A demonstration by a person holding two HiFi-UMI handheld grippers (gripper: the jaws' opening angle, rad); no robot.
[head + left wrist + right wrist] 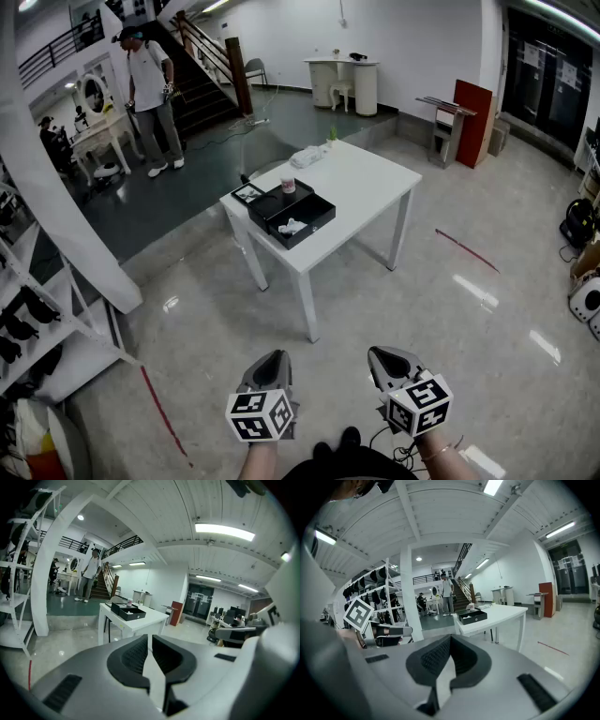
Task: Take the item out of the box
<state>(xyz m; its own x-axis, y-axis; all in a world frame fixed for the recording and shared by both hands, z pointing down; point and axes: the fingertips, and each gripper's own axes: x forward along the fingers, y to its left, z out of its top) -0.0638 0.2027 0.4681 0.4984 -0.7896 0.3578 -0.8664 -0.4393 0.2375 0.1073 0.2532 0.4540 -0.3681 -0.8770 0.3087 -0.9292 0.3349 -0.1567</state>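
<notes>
A black open box (298, 217) sits on the white table (366, 183) several steps ahead, with a small white item (291, 226) lying inside it. Both grippers hang low in front of me, far short of the table. My left gripper (274, 361) is shut with nothing in it, and my right gripper (386, 358) is shut and empty too. The left gripper view shows its jaws (150, 639) closed together, with the box (131, 614) far off. In the right gripper view the jaws (450, 641) meet, and the box (472, 616) stands in the distance.
Beside the box are a small cup (288, 186), a dark flat card (247, 194) and a white bundle (307, 157). A person (150, 94) stands at the back left near stairs. A slanted white beam (56, 206) and shelving (28, 319) line the left.
</notes>
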